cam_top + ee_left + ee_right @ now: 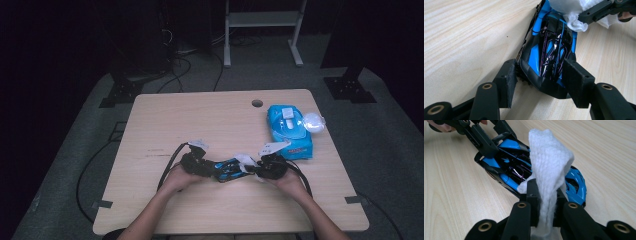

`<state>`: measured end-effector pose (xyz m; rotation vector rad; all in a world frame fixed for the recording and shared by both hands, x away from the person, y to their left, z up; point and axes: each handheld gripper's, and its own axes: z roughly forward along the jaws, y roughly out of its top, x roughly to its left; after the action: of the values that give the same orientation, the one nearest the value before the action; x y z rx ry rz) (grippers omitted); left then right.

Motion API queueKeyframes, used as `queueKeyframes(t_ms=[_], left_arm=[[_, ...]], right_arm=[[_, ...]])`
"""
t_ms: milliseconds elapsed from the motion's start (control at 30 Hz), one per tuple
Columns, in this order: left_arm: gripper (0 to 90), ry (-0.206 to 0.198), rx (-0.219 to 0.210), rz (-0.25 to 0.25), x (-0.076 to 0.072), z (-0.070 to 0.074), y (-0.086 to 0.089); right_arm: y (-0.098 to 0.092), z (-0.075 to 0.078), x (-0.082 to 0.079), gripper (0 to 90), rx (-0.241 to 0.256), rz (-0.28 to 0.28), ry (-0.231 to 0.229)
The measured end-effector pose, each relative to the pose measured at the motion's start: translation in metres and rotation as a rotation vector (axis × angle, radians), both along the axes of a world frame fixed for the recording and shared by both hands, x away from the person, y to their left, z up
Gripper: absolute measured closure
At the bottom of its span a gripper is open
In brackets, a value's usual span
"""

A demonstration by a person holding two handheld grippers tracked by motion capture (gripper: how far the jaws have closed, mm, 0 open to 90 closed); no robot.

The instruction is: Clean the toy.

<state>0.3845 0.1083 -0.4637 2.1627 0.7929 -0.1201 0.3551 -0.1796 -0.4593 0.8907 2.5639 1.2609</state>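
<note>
Toy car (549,53) sits on the table (200,120), clamped between the left gripper (540,80) jaws at one end, pads on both flanks. Right gripper (546,205) jaws pressed together on a white wipe (549,165), which stands up above them and drapes onto the car's other end.

Handling guess: car is light, rigid plastic, glossy shell so slippery; thin fins and wheels look fragile. Grip low on the body sides as now, not on the roof struts. Wipe is soft and limp, so pinch it near the fold, moderate pressure only. Wipe pack (290,131) well beyond the right jaws.
</note>
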Motion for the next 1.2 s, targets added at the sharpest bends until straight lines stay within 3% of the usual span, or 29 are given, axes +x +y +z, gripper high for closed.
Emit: queueKeyframes(t_ms=[67,200,367,433,500,667,700,867,933,967,1000,1067,1200], left_arm=[[47.0,-0.037,0.005,-0.005,-0.004,0.001,0.000],[48.8,-0.176,0.047,-0.016,-0.014,0.004,-0.003],[48.9,-0.241,0.062,-0.021,-0.022,0.005,-0.003],[48.9,-0.219,0.063,-0.007,-0.021,0.005,-0.004],[42.8,-0.150,0.050,0.025,-0.018,0.004,-0.004],[43.2,0.004,0.023,0.055,-0.010,0.004,-0.001],[45.2,0.016,0.023,0.062,-0.009,0.004,0.000],[51.2,-0.058,0.058,0.062,-0.014,0.006,-0.004],[51.3,-0.110,0.075,0.051,-0.018,0.008,-0.005],[51.4,-0.156,0.076,0.052,-0.024,0.008,-0.006],[51.4,-0.156,0.076,0.052,-0.024,0.008,-0.006],[51.4,-0.206,0.084,0.046,-0.029,0.008,-0.006],[51.5,-0.304,0.101,0.033,-0.040,0.008,-0.009]], right_arm=[[-0.001,-0.001,-0.001,81.3,0.008,-0.001,-0.004],[-0.001,-0.002,-0.003,81.4,0.014,-0.006,-0.012],[-0.002,-0.004,-0.007,81.5,0.029,-0.023,-0.027],[-0.002,-0.004,-0.008,81.6,0.029,-0.024,-0.031],[0.000,-0.004,-0.008,81.5,0.021,-0.030,-0.039],[-0.001,-0.005,-0.009,81.5,0.028,-0.029,-0.038],[-0.001,-0.005,-0.008,81.5,0.028,-0.028,-0.038],[-0.001,-0.004,-0.009,81.4,0.025,-0.034,-0.038],[-0.001,-0.005,-0.010,81.3,0.027,-0.033,-0.044],[-0.001,-0.004,-0.013,81.3,0.027,-0.034,-0.047],[-0.001,-0.004,-0.013,81.3,0.027,-0.034,-0.047],[-0.001,-0.005,-0.014,81.2,0.025,-0.033,-0.060],[-0.003,0.000,-0.015,81.2,0.005,-0.014,-0.039]])
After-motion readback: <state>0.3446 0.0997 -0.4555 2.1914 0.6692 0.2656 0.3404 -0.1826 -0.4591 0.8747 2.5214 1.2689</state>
